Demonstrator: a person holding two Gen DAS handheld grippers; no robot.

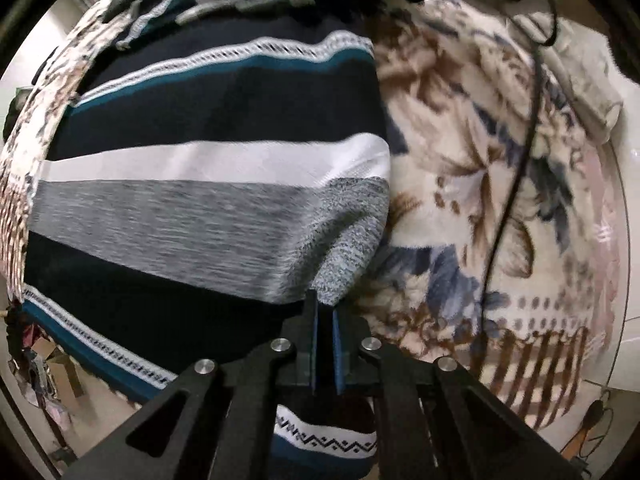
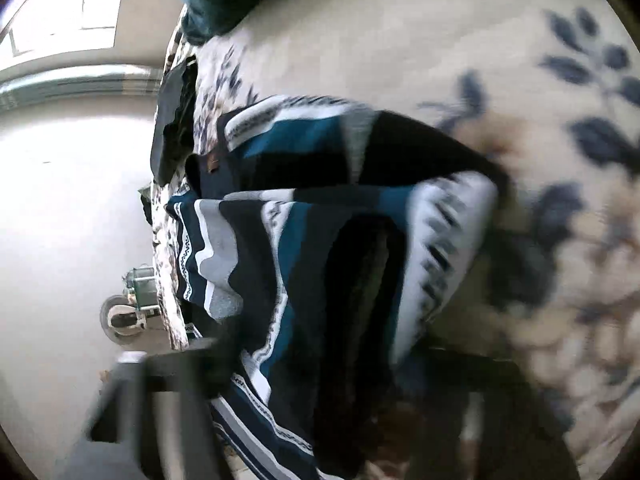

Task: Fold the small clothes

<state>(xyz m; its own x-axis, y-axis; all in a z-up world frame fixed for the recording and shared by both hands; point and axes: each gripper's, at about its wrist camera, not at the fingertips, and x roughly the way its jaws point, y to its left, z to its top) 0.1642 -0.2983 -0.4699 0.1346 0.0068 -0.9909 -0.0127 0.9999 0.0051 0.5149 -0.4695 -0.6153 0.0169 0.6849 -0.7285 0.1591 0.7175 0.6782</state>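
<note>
A striped sweater (image 1: 208, 184) in navy, teal, white and grey lies spread on a floral blanket (image 1: 460, 184). My left gripper (image 1: 325, 314) points down at its right edge. Its jaws are together, pinching a grey fold that bunches up to the tips, and a zigzag hem (image 1: 326, 442) hangs below the fingers. In the blurred right wrist view the sweater (image 2: 320, 240) is heaped on the blanket (image 2: 480, 40). My right gripper (image 2: 320, 364) straddles a thick bunch of it, and the dark fingers (image 2: 188, 360) touch the cloth on both sides.
A black cable (image 1: 516, 184) runs across the blanket on the right. The blanket's fringe (image 1: 540, 360) hangs over the edge above a pale floor (image 2: 60, 220). A window (image 2: 68, 8) and small floor clutter (image 2: 128, 316) lie to the left.
</note>
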